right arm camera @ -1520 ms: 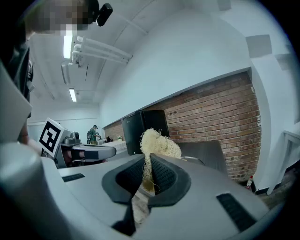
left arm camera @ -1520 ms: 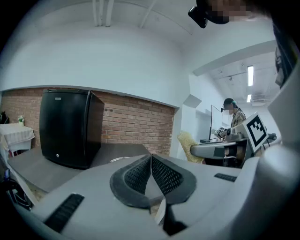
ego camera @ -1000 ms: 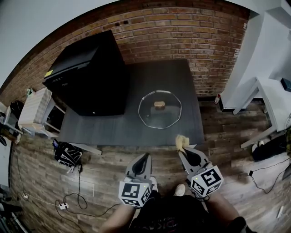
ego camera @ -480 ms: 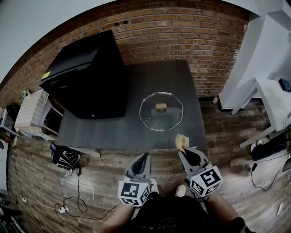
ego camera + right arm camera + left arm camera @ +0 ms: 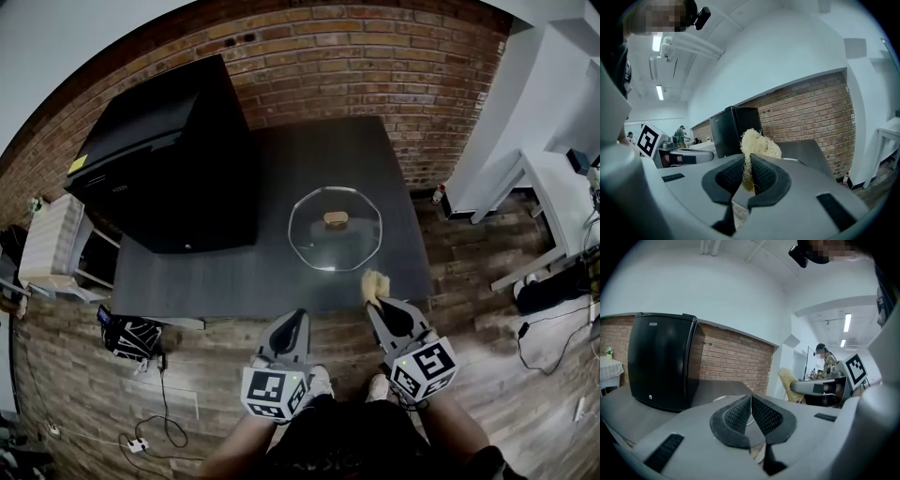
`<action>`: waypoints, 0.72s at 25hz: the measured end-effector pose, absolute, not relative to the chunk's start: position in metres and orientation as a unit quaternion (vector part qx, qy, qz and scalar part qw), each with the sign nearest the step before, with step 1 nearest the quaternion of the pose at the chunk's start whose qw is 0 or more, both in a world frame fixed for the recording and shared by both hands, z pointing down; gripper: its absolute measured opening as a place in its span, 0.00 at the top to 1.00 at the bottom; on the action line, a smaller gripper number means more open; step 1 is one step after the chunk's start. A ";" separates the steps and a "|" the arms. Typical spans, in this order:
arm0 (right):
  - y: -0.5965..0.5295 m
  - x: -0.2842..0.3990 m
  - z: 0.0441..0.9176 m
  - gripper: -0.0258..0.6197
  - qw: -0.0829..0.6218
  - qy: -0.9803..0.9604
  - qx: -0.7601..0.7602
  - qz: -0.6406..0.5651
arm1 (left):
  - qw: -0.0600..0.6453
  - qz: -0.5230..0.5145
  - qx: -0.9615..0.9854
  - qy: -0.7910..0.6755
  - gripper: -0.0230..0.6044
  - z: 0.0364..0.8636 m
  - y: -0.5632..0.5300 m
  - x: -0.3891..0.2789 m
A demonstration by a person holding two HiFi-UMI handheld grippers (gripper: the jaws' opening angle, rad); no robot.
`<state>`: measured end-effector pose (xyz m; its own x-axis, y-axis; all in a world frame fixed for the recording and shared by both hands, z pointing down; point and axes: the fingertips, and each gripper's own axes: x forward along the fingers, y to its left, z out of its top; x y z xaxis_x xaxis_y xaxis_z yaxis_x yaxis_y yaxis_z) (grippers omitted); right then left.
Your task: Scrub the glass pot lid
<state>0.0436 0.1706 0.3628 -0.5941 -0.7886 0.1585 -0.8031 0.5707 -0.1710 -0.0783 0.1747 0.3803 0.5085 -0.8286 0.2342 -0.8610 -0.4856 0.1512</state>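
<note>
Fingers of the left gripper: ribbed dark pads pressed together tip to tip, nothing between them. Fingers of the right gripper: clamped on the lower end of a pale yellow fibrous scrubber, whose loose tuft stands up above the pads. Position, head view: left gripper and right gripper side by side, each with a marker cube at its rear, both over the plank floor just short of the near edge of the tabletop; the scrubber reaches that near edge. One light-coloured shoe shows between the grippers. Item, left of the left gripper on the floor: black-and-white patterned bag by the tabletop's near left corner, with a cable trailing toward the viewer from it. Item, on the tabletop beyond the scrubber: round glass lid, lying flat, right of the middle, apart from both grippers and touched by neither; a small tan knob at its centre faces up. Item, left of the lid: large black fridge, filling the left rear part of the dark tabletop, near the lid but not touching it. Item, far left, beside the tabletop: pale slatted stand. Item, right of the tabletop: white furniture, with a small white bottle on the floor at the foot of the wall. Backdrop: red brick wall running along the far edge of the tabletop.
</note>
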 end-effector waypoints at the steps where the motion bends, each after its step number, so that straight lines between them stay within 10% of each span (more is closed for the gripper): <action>1: 0.168 0.040 0.364 0.90 0.032 -0.884 0.453 0.114 | 0.126 0.066 0.861 -0.488 0.90 0.382 0.171 -0.082; 18: 0.144 -0.001 0.371 0.90 0.042 -0.864 0.486 0.123 | 0.139 0.078 0.880 -0.447 0.90 0.399 0.134 -0.115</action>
